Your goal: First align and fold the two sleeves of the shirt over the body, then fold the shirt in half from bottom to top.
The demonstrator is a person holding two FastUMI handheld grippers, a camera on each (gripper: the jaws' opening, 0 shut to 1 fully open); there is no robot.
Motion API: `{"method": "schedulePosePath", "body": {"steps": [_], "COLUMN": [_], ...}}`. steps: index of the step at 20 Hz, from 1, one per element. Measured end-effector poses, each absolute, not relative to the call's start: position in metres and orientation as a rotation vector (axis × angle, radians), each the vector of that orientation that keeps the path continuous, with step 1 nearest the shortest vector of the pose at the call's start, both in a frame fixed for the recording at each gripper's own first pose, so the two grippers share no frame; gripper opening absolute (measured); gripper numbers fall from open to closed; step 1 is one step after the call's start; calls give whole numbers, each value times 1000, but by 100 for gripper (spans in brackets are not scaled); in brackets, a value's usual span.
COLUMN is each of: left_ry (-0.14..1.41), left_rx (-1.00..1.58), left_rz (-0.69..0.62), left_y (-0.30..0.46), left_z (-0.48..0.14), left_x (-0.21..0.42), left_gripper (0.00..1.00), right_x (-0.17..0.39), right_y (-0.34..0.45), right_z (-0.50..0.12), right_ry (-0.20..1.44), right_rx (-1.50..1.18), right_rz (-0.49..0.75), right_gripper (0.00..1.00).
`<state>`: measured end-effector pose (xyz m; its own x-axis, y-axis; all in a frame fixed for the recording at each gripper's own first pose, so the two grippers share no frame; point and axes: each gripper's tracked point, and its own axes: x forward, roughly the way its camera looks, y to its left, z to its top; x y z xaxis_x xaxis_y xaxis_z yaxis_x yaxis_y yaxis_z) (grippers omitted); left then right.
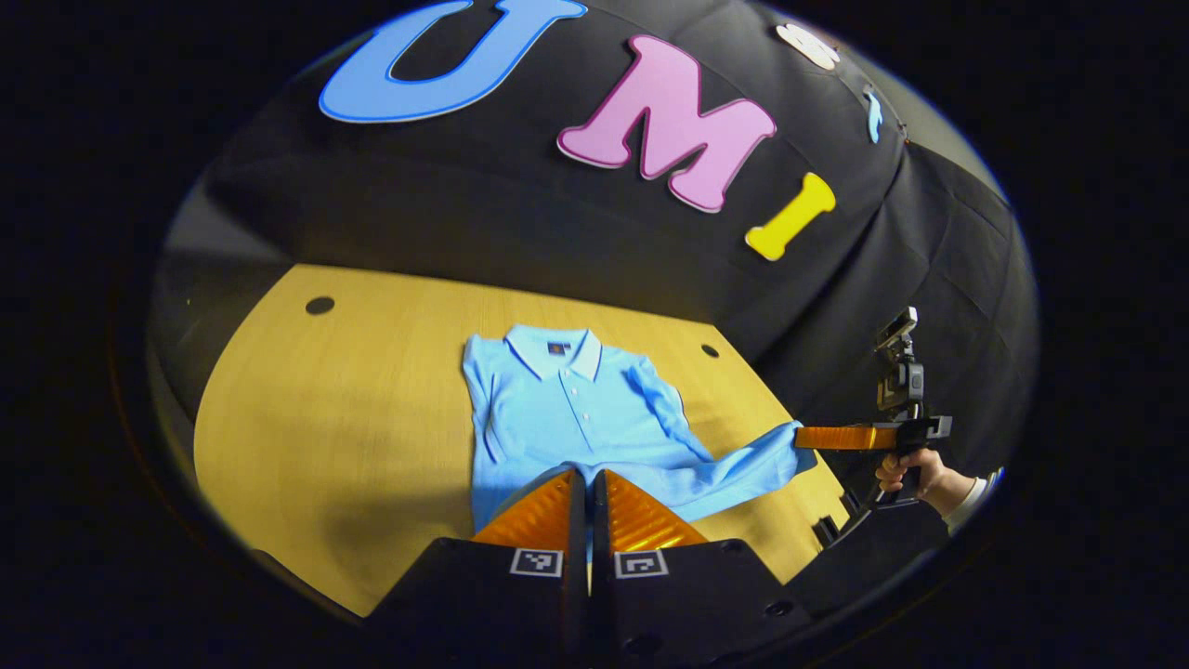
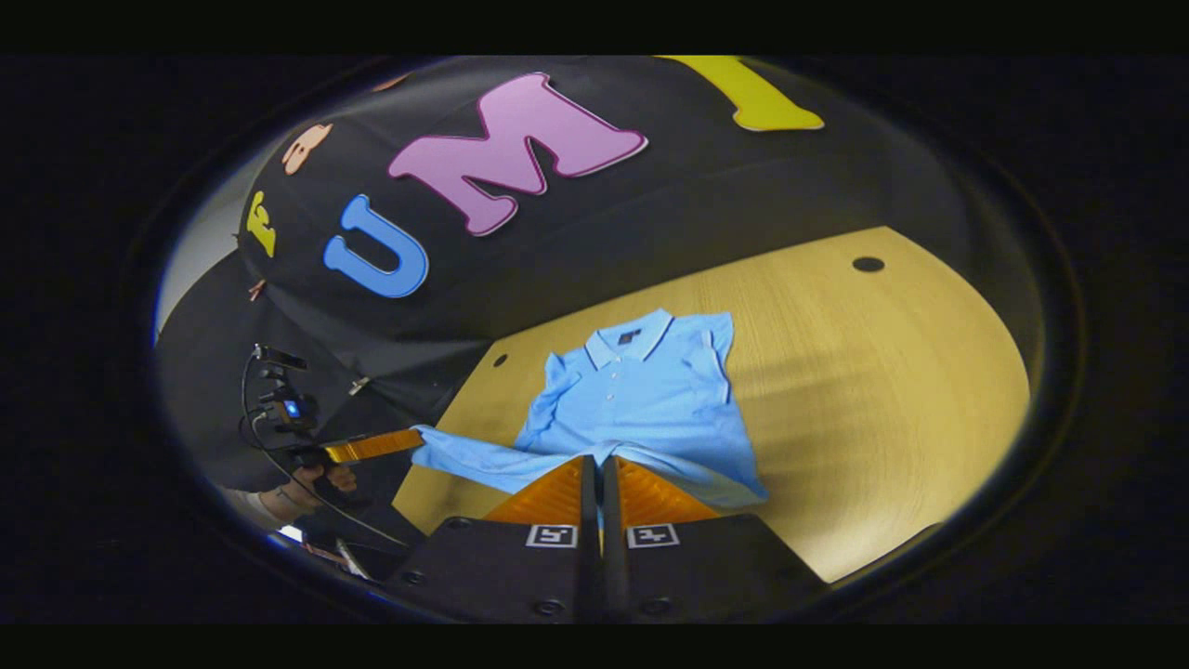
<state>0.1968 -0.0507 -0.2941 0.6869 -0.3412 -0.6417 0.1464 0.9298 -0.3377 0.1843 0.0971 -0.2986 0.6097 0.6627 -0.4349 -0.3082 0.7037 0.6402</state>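
Note:
A light blue polo shirt (image 1: 567, 409) lies collar-far on the wooden table (image 1: 353, 390), and one sleeve (image 1: 661, 401) is folded in over the body. In the left gripper view my left gripper (image 1: 587, 478) is shut on the near bottom hem. Off to the right, my right gripper (image 1: 801, 437) pinches the hem's other corner, so the cloth is stretched and raised between them. The right gripper view has the same shirt (image 2: 650, 390). There my right gripper (image 2: 602, 465) is shut on the hem and my left gripper (image 2: 418, 437) holds the far corner at the left.
A person's hand (image 1: 915, 469) grips the right tool beyond the table's edge, and the other hand (image 2: 316, 483) shows with a cable hanging by it. Small round holes (image 1: 320, 305) (image 2: 868, 264) mark the tabletop. Bare wood (image 2: 882, 372) spreads beside the shirt.

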Motion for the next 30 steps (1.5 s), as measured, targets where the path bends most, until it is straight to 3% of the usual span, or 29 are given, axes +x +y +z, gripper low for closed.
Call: {"method": "schedulePosePath", "body": {"steps": [1,3,9,12,14,15,18,19,20,22,23,24,26,27,28,29,30], "left_ry": [745,713,760,838,893,917,919,914,919,927,919,901,849,810,771,742,709], "left_rx": [-269,-260,-230,-124,-100,-86,-28,-30,-46,-38,-17,-11,-9,10,35,55,64], "left_rz": [-265,-240,-61,47,94,116,176,177,167,184,199,197,172,162,148,128,108], "left_y": [-47,-41,-16,5,0,-6,-5,-7,-12,-9,-4,-6,-15,-21,-25,-34,-43], "left_z": [-290,-291,-360,-411,-436,-437,-427,-424,-424,-452,-423,-414,-381,-359,-338,-317,-295], "left_x": [223,275,392,415,425,421,422,427,430,427,421,419,414,408,402,389,375], "left_gripper": [6,6,6,6,6,6,11,15,36,79,100,97,97,97,97,97,97], "right_x": [210,261,385,420,426,429,430,428,424,423,423,422,418,415,408,399,386], "right_y": [98,102,132,144,152,155,151,155,148,144,142,138,132,132,129,126,122], "right_z": [-293,-293,-340,-389,-421,-435,-458,-465,-465,-459,-455,-444,-410,-393,-371,-350,-327], "right_ry": [686,651,662,757,818,826,836,854,863,836,810,774,686,643,600,559,522], "right_rx": [540,486,355,294,285,273,207,199,178,145,119,87,36,25,14,2,-9], "right_rz": [589,563,514,471,451,447,452,463,462,491,503,508,508,505,504,500,494], "right_gripper": [0,5,5,0,5,0,0,28,42,47,71,64,83,99,93,99,98]}}
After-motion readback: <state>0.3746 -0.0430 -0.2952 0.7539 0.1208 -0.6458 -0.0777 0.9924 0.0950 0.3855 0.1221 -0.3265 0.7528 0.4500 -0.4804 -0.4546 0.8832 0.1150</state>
